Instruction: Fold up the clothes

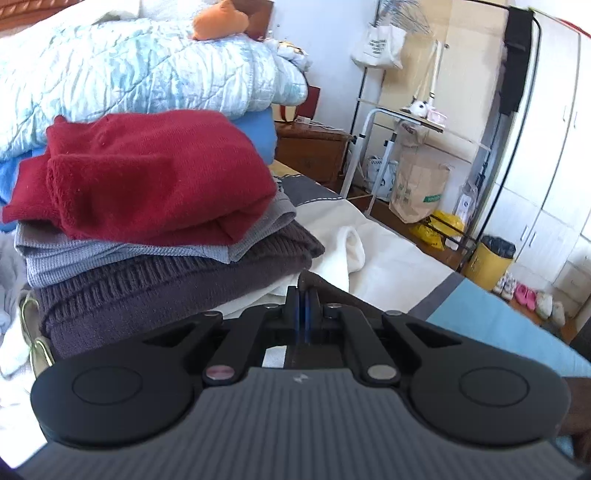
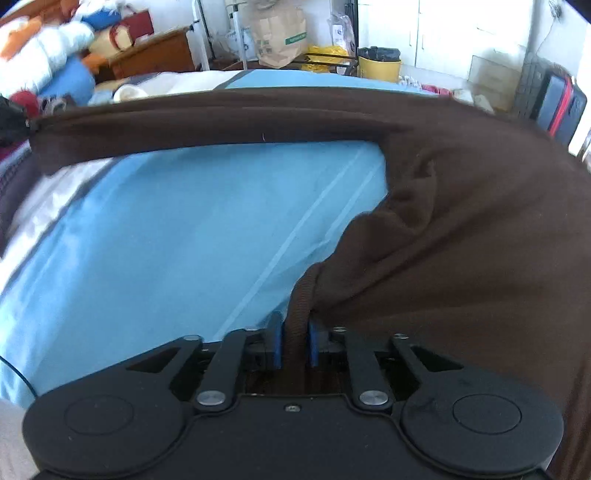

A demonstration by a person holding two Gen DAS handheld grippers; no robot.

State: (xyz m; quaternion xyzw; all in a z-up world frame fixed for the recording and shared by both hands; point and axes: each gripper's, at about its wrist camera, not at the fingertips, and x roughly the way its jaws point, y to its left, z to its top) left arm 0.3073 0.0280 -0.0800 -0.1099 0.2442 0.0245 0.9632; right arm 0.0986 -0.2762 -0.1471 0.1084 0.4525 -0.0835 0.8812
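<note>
A: Sunlight is falling across a bed with a light blue sheet (image 2: 166, 240), and behind it a yellow bin (image 2: 379, 67) and a paper bag (image 2: 279, 35) are standing on the floor. What is the person holding?

B: A dark brown garment (image 2: 461, 229). It is hanging over the sheet, stretched between the two hands. The right gripper (image 2: 293, 343) is holding its ribbed hem between the blue pads, with the jaws standing narrow around the thick edge.

A: And the left gripper (image 1: 304, 314)?

B: Its jaws are pressed fully together. From its own camera only a dark strip is showing at the tips, so the grip is not clear there; in the right wrist view the far end of the garment is running up to something dark at the left edge.

A: What is worrying?

B: The right pads are catching only the hem cord, near their tips. If the hands are pulling apart too strongly, the hem is probably slipping out and the garment is dropping in a heap.

A: Anything else?

B: The stack of folded clothes, with a red sweater (image 1: 147, 173) on top, is lying just beside the left gripper. A wide swing is possibly pushing it over.
</note>
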